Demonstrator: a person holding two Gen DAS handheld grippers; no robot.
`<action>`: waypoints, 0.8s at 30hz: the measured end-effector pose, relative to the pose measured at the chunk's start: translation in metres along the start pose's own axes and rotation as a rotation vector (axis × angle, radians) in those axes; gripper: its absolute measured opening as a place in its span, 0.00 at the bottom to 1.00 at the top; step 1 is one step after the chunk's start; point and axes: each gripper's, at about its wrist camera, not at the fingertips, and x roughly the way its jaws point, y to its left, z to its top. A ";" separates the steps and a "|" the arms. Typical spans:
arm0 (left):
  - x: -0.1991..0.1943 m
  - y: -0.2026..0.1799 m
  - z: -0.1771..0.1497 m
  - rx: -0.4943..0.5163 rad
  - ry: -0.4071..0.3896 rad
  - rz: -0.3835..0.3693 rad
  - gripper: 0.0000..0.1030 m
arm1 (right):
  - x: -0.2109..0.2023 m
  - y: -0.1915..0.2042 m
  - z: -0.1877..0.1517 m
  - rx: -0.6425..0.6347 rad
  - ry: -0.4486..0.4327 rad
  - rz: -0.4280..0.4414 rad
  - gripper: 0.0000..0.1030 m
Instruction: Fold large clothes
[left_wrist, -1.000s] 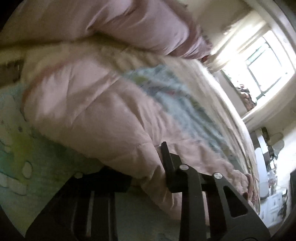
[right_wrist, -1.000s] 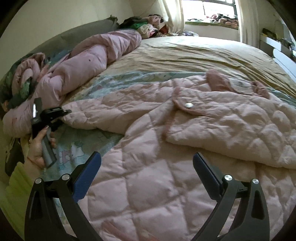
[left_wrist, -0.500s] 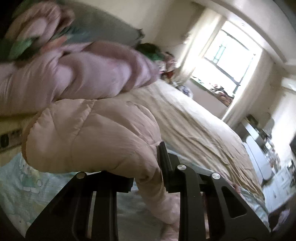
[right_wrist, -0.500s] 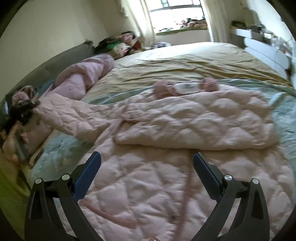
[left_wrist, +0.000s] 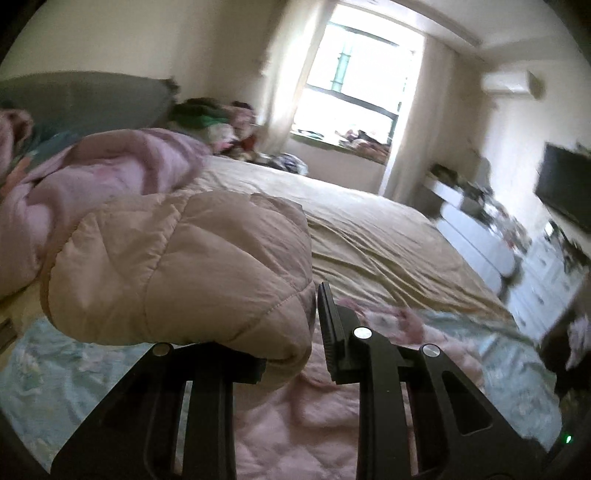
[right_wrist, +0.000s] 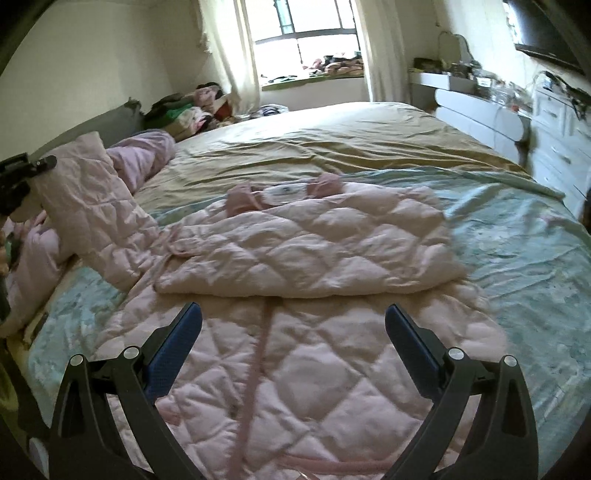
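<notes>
A large pale pink quilted coat (right_wrist: 295, 288) lies spread on the bed, its right side folded across the chest. My left gripper (left_wrist: 291, 332) is shut on the cuff end of the coat's left sleeve (left_wrist: 184, 269), which bulges up in front of the lens. In the right wrist view that sleeve (right_wrist: 99, 218) is lifted off the bed at the far left, with the left gripper (right_wrist: 22, 177) at its top end. My right gripper (right_wrist: 293, 325) hovers open over the coat's lower half, with nothing between its blue pads.
A lilac duvet (right_wrist: 144, 155) is bunched along the bed's left side by the grey headboard (left_wrist: 92, 99). A clothes pile (right_wrist: 188, 110) sits at the far corner under the window (right_wrist: 306, 33). White drawers (right_wrist: 554, 122) and a wall television (left_wrist: 565, 192) stand right of the bed (right_wrist: 332, 144).
The left gripper has risen and rolled with the sleeve, lifting it off the bed. The right gripper has swung right, so it now faces the coat's middle, still open.
</notes>
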 end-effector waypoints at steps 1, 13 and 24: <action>0.004 -0.006 -0.003 0.020 0.010 -0.012 0.16 | -0.003 -0.008 -0.001 0.014 -0.005 -0.011 0.96; 0.066 -0.134 -0.113 0.367 0.248 -0.207 0.16 | -0.022 -0.076 -0.004 0.153 -0.030 -0.093 0.96; 0.089 -0.175 -0.239 0.771 0.411 -0.181 0.42 | -0.018 -0.130 -0.016 0.287 -0.002 -0.165 0.96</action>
